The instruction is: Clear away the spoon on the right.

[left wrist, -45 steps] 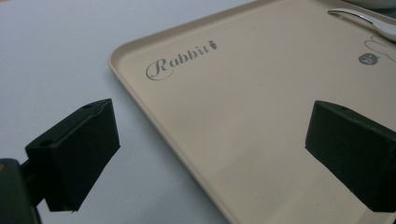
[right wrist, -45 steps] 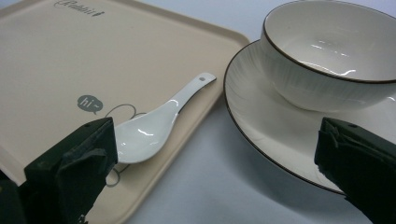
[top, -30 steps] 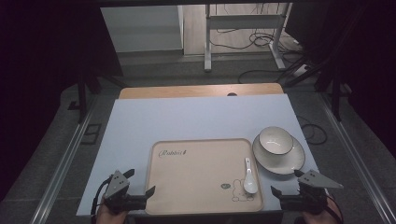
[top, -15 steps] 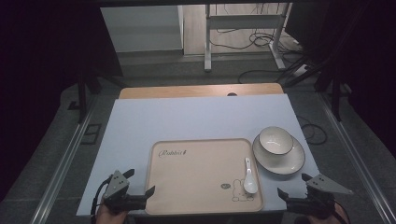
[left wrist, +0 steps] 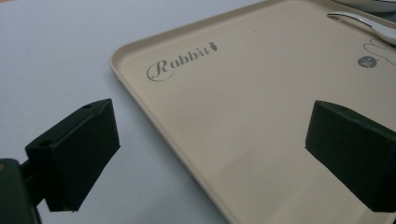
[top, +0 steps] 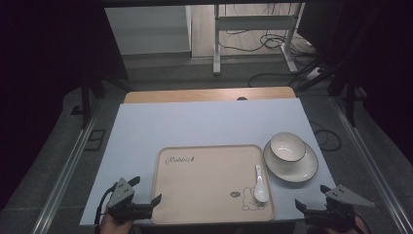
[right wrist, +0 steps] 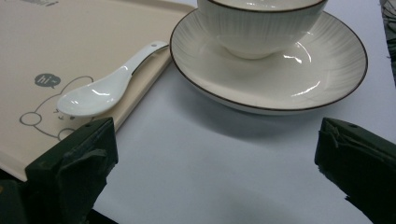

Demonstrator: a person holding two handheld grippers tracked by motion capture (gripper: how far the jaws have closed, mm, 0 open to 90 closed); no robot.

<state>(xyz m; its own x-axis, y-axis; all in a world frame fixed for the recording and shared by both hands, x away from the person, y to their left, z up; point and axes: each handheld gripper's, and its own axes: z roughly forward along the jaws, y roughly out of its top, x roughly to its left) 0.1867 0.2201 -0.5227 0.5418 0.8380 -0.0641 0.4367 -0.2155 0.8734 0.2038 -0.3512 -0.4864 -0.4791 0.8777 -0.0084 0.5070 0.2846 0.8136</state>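
scene: beige tray [top: 214,183] lies flat at the near edge of the bench [top: 204,122], a white spoon [top: 260,184] resting on it by its right rim, handle pointing to the far edge.
crockery: white bowl [top: 288,146] sits in a white plate [top: 290,161] on the bench just beside the tray's right edge; in the right tool view the plate's rim comes right up to the spoon handle, and i can't tell if they touch.
left tool: left tool [top: 145,195] hovers at the tray's near left corner, jaws wide apart, nothing between them but the tray's left rim below.
right tool: right tool [top: 307,210] hangs over the bench's near right corner, jaws spread wide and empty, pointed at the bare patch between tray edge and plate.
step in hand: looks like the approach, both tools lined up and nothing gripped yet.
likely target: by its aim, the right tool is set for the spoon or the plate with its bowl; too early to call.
next move: push the right tool forward and down, settle the jaws around one piece, then close.
watch out: glossy ceramic and a thin spoon handle, so the grip needs to be square or it may slip.
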